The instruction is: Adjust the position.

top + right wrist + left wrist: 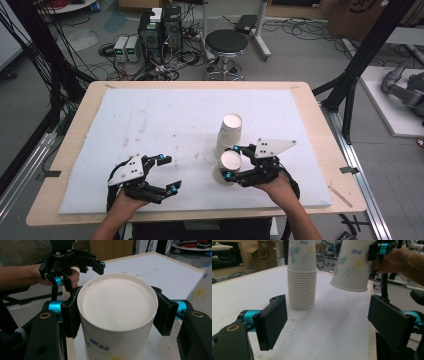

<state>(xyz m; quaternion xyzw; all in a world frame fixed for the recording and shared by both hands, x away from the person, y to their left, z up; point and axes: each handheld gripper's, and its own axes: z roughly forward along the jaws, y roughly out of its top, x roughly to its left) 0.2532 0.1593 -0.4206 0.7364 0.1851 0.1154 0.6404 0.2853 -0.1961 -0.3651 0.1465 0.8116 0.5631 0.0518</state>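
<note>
White foam sheet (150, 125) is covering your counter (80, 125). Your right claw (117, 312) is clamping the upside-down paper cup (117, 310) just beside the cup stack (302, 277), axis near-vertical, mouth tilting down. Your left claw (327, 320) is gaping empty.

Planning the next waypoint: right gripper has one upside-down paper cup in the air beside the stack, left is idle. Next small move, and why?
Probably lower the right gripper to set the paper cup on the white mat. Its jaws clamp the cup near its closed base, rim down and clear of the mat, already off the cup stack. The left gripper is open and apart from both.
</note>
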